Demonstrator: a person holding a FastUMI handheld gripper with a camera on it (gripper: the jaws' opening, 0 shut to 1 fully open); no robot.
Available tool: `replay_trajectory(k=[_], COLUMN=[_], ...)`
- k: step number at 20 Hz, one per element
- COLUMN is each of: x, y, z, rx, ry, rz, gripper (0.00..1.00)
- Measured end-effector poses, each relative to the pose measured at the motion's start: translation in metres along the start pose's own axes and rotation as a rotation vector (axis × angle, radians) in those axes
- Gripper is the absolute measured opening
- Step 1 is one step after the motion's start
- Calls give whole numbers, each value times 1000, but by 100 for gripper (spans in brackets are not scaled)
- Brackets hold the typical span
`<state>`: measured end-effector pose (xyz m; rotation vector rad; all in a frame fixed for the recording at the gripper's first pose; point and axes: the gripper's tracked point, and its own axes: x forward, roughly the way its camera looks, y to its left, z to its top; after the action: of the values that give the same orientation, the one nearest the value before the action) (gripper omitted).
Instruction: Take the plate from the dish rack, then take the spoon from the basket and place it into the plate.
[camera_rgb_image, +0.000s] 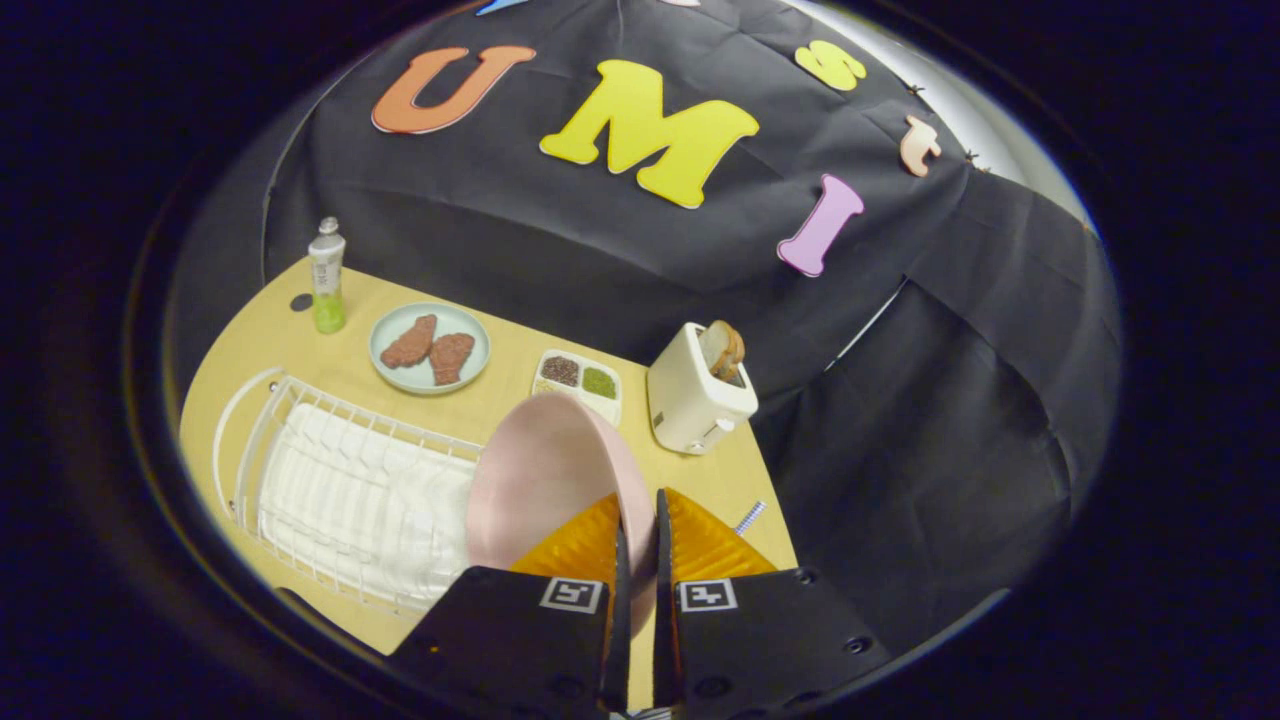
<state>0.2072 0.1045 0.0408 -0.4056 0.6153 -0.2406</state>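
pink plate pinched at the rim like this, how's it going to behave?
Pink plate looks rigid: it holds shape in the fingers, clamped at one rim. Smooth, glossy surface, so it may slip or pivot in that narrow pinch. Hanging tilted above the dish rack, it probably swings if moved fast.

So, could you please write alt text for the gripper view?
The gripper is shut on the rim of a pink plate, held tilted above a white dish rack. Beyond stand a toaster, a plate of meat and a bottle.
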Motion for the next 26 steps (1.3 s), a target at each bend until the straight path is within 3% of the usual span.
replay_trajectory(k=[6, 11, 18, 21, 26], x=[-14, -27, -15, -11, -4], y=[-6, 10, 29, 28, 28], z=[-58, -145, -242, -263, -293], rx=[176, 223, 260, 236, 310], ry=[-9, 27, 43, 14, 44], rz=[262, 446, 488, 452, 481], gripper=[13, 13, 13, 13, 14])
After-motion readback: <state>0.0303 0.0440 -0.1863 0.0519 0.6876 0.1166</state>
